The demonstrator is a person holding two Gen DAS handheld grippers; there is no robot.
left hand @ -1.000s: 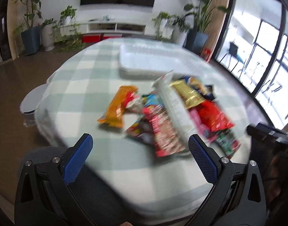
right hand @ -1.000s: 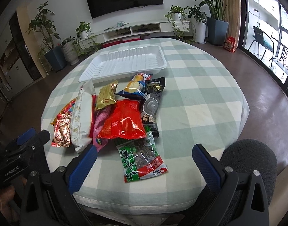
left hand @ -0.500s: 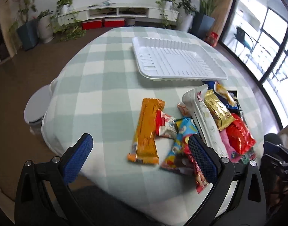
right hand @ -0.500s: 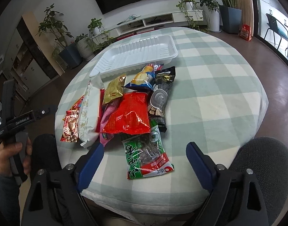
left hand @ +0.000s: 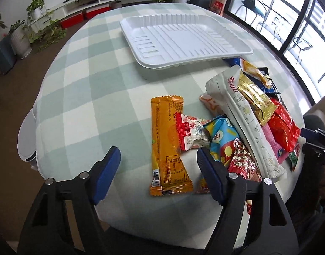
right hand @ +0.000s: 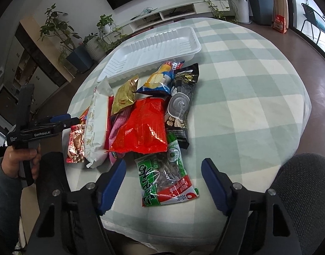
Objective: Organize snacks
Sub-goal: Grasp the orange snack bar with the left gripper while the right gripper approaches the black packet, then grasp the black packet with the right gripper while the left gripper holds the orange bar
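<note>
Both grippers sit w/ jaws closing but nothing pinched yet: left gripper straddles the orange packet, right gripper the green packet, prob. because these pile-edge snacks lift cleanly toward the empty white tray beyond.

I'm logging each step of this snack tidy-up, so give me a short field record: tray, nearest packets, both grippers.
tray: white plastic tray, nothing in it, at the far side of the checked tablecloth
snack pile: loose on the cloth, none in the tray
left gripper: jaws closing, over the lower end of the orange packet, pads not touching it
right gripper: jaws closing, over the green seaweed packet, not gripping it
</note>
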